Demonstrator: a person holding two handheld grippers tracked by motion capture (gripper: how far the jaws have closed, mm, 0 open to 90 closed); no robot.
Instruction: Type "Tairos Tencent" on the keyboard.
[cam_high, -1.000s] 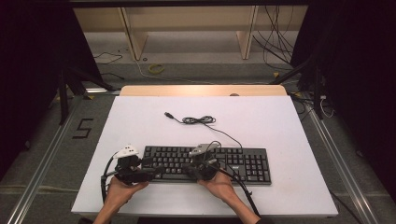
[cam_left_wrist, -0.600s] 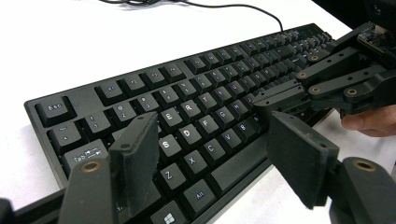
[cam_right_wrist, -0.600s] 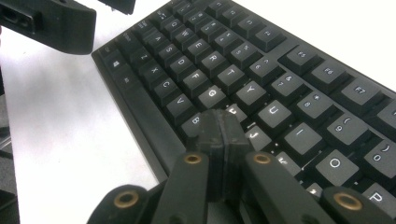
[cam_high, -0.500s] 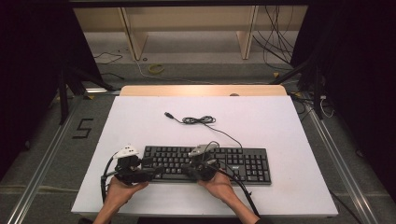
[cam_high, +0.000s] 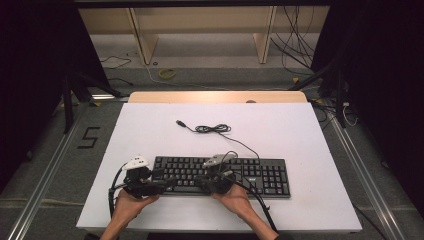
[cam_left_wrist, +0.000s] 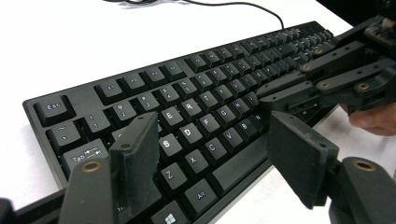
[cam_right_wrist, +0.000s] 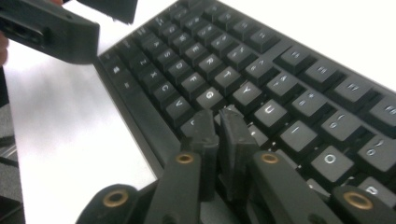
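Keyboard sits square on the white desk, near the person's edge — same spot as a second ago, both hands parked. Only change: right gripper fingers have just cracked apart a sliver over the G/H/B keys, nothing between them. Looks like a key press just finished. Left gripper fingers wide apart, empty, over the left keys. Its loose cable lies coiled behind — not in the way.
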